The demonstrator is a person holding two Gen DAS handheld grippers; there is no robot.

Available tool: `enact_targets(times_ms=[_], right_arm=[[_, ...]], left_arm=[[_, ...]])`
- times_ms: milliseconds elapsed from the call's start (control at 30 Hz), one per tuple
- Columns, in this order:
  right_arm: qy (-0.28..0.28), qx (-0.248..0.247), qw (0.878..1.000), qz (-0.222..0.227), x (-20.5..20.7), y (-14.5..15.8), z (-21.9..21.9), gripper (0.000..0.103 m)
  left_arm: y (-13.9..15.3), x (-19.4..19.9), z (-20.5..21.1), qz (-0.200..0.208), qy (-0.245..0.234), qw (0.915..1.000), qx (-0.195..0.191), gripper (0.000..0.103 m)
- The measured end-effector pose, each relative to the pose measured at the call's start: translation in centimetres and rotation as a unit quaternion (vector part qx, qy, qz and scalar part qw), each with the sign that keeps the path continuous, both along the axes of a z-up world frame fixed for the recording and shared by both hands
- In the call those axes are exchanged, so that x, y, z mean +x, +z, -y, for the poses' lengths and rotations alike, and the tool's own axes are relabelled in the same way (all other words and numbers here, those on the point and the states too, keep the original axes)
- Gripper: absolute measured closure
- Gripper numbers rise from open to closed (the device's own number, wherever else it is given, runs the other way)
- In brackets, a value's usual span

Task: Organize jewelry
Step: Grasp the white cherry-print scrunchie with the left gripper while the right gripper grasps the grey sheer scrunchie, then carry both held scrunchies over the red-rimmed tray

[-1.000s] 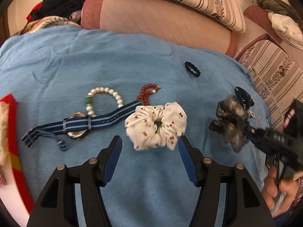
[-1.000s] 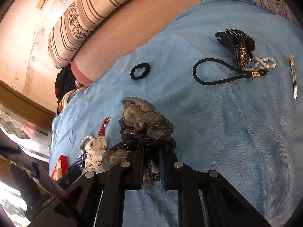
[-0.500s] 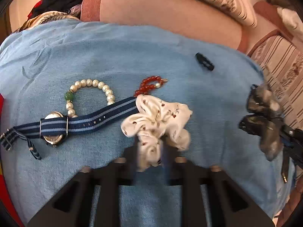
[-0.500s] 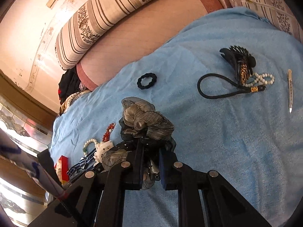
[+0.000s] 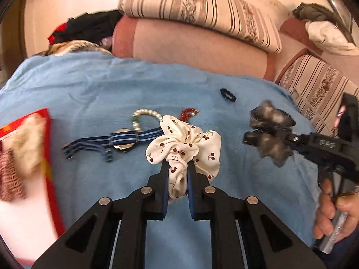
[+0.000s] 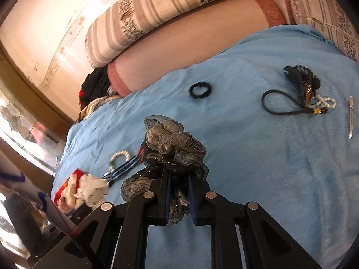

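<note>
My left gripper (image 5: 177, 168) is shut on a white cherry-print scrunchie (image 5: 188, 143), lifted off the blue blanket (image 5: 89, 85). My right gripper (image 6: 178, 179) is shut on a grey-black scrunchie (image 6: 172, 139), which also shows at the right of the left wrist view as the grey-black scrunchie (image 5: 269, 132). Behind the white scrunchie lie a blue striped watch (image 5: 122, 140), a pearl bracelet (image 5: 143, 115) and a red bead bracelet (image 5: 187, 113). A small black hair tie (image 5: 227, 95) lies farther back. The white scrunchie (image 6: 92, 190) appears at the lower left of the right wrist view.
A red-edged box (image 5: 48, 157) with cloth items sits at the left. On the blanket's right part lie a black hair claw (image 6: 300, 80), a black cord loop (image 6: 280, 103), pearls (image 6: 325, 103) and a metal clip (image 6: 350, 117). Striped sofa cushions (image 5: 202, 15) stand behind. A hand (image 5: 332, 210) holds the right gripper's handle.
My left gripper closed on the white scrunchie and lifted it off the blanket, drawing back toward the red-edged box. My right gripper kept hold of the grey-black scrunchie and rose a little.
</note>
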State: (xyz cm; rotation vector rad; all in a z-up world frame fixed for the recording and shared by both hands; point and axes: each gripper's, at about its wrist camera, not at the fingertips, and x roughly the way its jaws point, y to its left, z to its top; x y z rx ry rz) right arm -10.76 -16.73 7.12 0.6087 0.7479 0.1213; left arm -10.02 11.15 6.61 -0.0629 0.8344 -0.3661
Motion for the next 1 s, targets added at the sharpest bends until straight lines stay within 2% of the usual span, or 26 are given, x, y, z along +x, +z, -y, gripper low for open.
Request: enact_targets(times_ms=[67, 167, 267, 467, 633, 767, 1000], right_arm=[[0.008, -0.007, 1.000, 0.007, -0.7, 0.4, -1.4, 0.089], [0.019, -0.020, 0.999, 0.023, -2.5, 1.2, -3.8, 0.089], [0.029, -0.052, 0.997, 0.039, -5.0, 1.8, -6.5, 0.089], [0.037, -0.085, 0.994, 0.057, -10.2, 1.4, -10.2, 0.089], [0.040, -0.104, 0.991, 0.079, -13.2, 1.6, -12.3, 0.089], [0.041, -0.123, 0.987, 0.091, -14.6, 1.6, -13.7, 0.089], [0.042, -0.141, 0.986, 0.083, -15.8, 1.4, -14.5, 0.089]], left_arm=[[0.9, -1.9, -1.4, 0.015, 0.007, 0.9998, -0.007, 0.090], [1.9, -4.7, -3.1, 0.047, 0.017, 0.9988, 0.002, 0.090], [2.3, -7.2, -4.9, 0.070, 0.031, 0.9971, 0.004, 0.090], [2.6, -10.6, -7.6, 0.108, 0.049, 0.9929, 0.005, 0.089], [1.9, -12.1, -8.5, 0.120, 0.049, 0.9916, 0.006, 0.089], [1.4, -12.2, -8.8, 0.110, 0.047, 0.9928, 0.007, 0.089], [1.5, -12.2, -8.9, 0.116, 0.056, 0.9917, 0.008, 0.088]])
